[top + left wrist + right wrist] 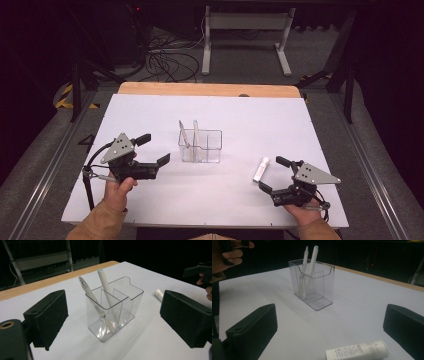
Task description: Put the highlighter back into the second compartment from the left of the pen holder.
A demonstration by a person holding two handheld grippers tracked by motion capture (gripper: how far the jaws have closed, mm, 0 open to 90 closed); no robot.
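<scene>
A clear plastic holder (200,146) (113,310) (314,283) with dividers stands mid-table. Two white pens (196,135) (106,287) (313,260) lean in its left compartment. A small white tube (261,169) (357,351) (158,293) lies flat to the holder's right. My left gripper (153,150) (113,322) is open, left of the holder, with nothing between its pads. My right gripper (274,174) (329,332) is open too, just right of the tube, which lies near its fingertips.
The white sheet (150,110) covers the table, with a wooden edge (210,89) at the far side. Beyond it stand a white desk frame (245,35) and loose cables (167,62) on the floor.
</scene>
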